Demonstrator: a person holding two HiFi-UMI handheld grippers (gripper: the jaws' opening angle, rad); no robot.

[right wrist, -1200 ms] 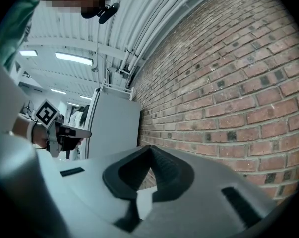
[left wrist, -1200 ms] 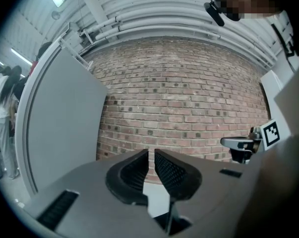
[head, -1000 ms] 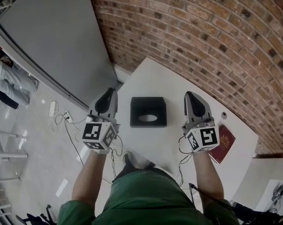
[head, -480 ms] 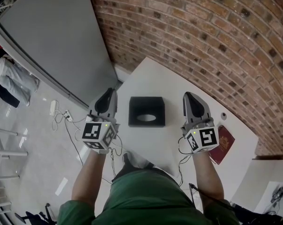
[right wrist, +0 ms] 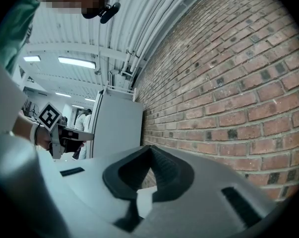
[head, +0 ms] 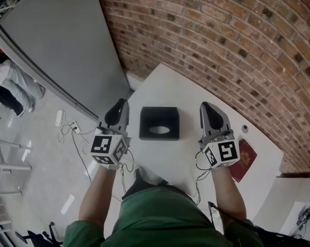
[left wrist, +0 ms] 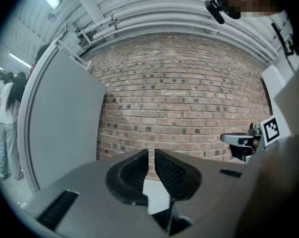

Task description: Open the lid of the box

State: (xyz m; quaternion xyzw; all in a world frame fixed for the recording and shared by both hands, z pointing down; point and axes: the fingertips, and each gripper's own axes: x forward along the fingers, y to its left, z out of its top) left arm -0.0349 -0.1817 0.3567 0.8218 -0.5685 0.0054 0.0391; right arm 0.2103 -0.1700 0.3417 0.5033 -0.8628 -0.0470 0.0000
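Note:
A black box (head: 159, 123) with an oval slot in its lid lies on the white table (head: 165, 86), seen in the head view. My left gripper (head: 122, 103) is held to the left of the box, apart from it, jaws shut and empty. My right gripper (head: 205, 107) is held to the right of the box, also shut with nothing in it. Both point toward the brick wall. In the left gripper view the shut left gripper (left wrist: 150, 155) faces the wall, and the right gripper (left wrist: 243, 142) shows at the right edge. The right gripper (right wrist: 149, 150) in its own view has its tips together.
A dark red booklet (head: 242, 160) lies on the table by my right hand, with a small round object (head: 244, 128) beyond it. A brick wall (head: 237, 45) stands behind the table and a grey panel (head: 62, 45) to the left. People stand at the far left (head: 11, 86). Cables (head: 67, 127) lie on the floor.
Both grippers keep their places beside the box. The view has shifted slightly, so the box sits a little further left and up in the picture. The people at the left have moved.

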